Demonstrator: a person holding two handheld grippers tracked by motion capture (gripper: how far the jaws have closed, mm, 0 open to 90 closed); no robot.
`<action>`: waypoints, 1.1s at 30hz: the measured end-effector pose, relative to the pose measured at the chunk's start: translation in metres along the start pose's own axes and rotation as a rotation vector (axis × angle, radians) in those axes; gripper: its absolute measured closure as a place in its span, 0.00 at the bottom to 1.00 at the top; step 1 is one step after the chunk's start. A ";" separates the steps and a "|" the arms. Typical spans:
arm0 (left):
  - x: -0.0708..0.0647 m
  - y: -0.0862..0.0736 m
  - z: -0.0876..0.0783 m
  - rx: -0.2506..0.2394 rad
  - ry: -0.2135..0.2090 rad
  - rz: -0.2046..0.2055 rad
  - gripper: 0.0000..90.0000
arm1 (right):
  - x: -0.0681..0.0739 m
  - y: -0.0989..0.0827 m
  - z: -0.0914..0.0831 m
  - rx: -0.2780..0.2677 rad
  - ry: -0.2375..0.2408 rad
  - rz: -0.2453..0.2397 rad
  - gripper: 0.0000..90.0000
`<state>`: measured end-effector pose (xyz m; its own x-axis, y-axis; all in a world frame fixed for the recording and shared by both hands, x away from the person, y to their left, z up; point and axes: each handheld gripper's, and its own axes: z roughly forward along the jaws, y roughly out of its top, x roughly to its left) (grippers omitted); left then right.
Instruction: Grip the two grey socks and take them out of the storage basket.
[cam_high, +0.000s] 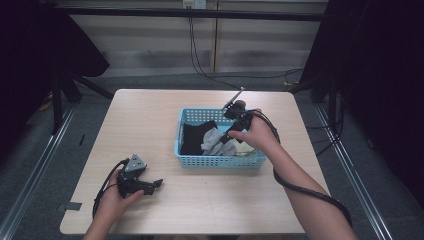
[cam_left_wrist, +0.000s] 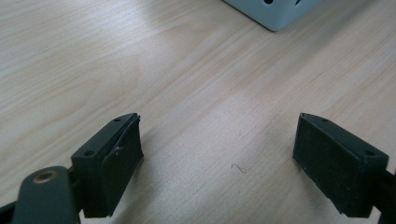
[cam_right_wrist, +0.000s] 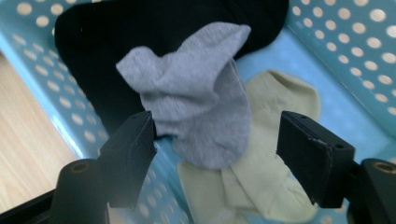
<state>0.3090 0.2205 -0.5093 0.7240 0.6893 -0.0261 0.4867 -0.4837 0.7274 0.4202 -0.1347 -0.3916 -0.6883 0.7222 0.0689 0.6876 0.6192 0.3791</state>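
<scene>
**Right gripper poised over the grey sock in the basket**

The right gripper (cam_right_wrist: 217, 154) hangs over the blue basket (cam_high: 220, 161) with its jaws well apart. The grey sock (cam_right_wrist: 196, 112) lies between and just ahead of them; the left jaw sits close against the sock's edge, though whether it touches is hard to tell, and the right jaw stands clear. Nothing is clamped.

Beneath the grey sock, toward the right jaw, lies a pale yellow sock (cam_right_wrist: 261, 186), partly covered and cut off by the lower edge of the right gripper view. Beyond the jaw tips a black sock (cam_right_wrist: 154, 28) spreads across the basket floor, its far end out of frame and its near part hidden under the grey one.

The left gripper (cam_left_wrist: 217, 158) rests low over the bare wooden table (cam_left_wrist: 187, 70), jaws wide apart with nothing between them; a corner of the basket shows far ahead of its tips.

Counted: two grippers, one basket, three socks — one grey, one yellow, one black. In the high view the person's right hand (cam_high: 257, 134) hides part of the basket's contents.
</scene>
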 end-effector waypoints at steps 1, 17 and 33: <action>0.000 0.000 0.000 0.000 0.000 0.000 0.17 | 0.000 0.000 0.000 0.000 0.000 0.000 0.32; 0.000 0.000 -0.001 0.001 -0.002 0.017 0.16 | 0.007 0.016 0.035 0.092 0.060 -0.022 0.89; 0.000 0.000 -0.001 0.003 -0.005 0.016 0.16 | -0.003 0.024 -0.018 0.086 0.072 -0.029 0.99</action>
<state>0.3084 0.2213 -0.5087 0.7344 0.6785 -0.0181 0.4765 -0.4964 0.7256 0.4343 -0.1273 -0.3665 -0.7210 0.6813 0.1266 0.6823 0.6661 0.3012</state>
